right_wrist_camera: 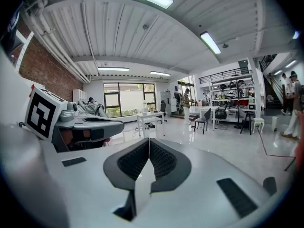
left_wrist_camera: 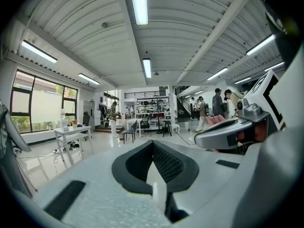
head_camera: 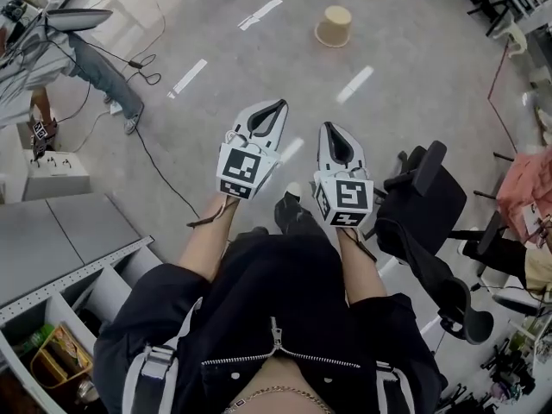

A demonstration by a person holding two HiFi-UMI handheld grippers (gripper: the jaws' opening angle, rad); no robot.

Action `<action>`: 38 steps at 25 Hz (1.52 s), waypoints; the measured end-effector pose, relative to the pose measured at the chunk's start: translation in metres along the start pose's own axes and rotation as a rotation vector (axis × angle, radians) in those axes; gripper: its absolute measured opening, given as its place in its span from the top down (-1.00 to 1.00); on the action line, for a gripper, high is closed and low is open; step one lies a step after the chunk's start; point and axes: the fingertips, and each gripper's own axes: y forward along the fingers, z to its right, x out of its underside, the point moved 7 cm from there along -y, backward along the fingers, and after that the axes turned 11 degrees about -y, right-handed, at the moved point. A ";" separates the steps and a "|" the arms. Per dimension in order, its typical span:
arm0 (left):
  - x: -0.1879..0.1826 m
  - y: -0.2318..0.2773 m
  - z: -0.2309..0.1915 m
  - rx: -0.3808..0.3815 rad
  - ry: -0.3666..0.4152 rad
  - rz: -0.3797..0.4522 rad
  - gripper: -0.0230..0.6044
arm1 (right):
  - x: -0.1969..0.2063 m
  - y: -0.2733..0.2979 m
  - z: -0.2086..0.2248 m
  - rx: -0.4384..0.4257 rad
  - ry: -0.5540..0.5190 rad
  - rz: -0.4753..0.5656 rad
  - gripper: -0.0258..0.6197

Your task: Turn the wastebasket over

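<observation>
The left hand-held gripper (head_camera: 276, 106) and the right hand-held gripper (head_camera: 333, 129) sit side by side, each with its jaws together and nothing between them. Far ahead, well apart from both, the tan wastebasket (head_camera: 334, 26) stands on the grey floor (head_camera: 414, 67), wider end down.

The wastebasket (head_camera: 334, 26) sits on the floor (head_camera: 414, 67), well beyond the chair (head_camera: 424, 203).
</observation>
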 end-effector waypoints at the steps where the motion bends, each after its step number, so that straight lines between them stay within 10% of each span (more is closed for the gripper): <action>1: -0.003 0.010 -0.004 -0.008 -0.001 0.001 0.90 | -0.003 0.009 0.008 -0.009 -0.005 0.001 0.89; 24: -0.021 0.164 -0.060 0.038 -0.027 -0.019 0.90 | -0.012 0.128 0.113 0.041 0.024 -0.024 0.89; 38: -0.070 0.330 -0.180 0.118 -0.034 -0.009 0.90 | -0.066 0.301 0.197 0.116 0.007 -0.035 0.89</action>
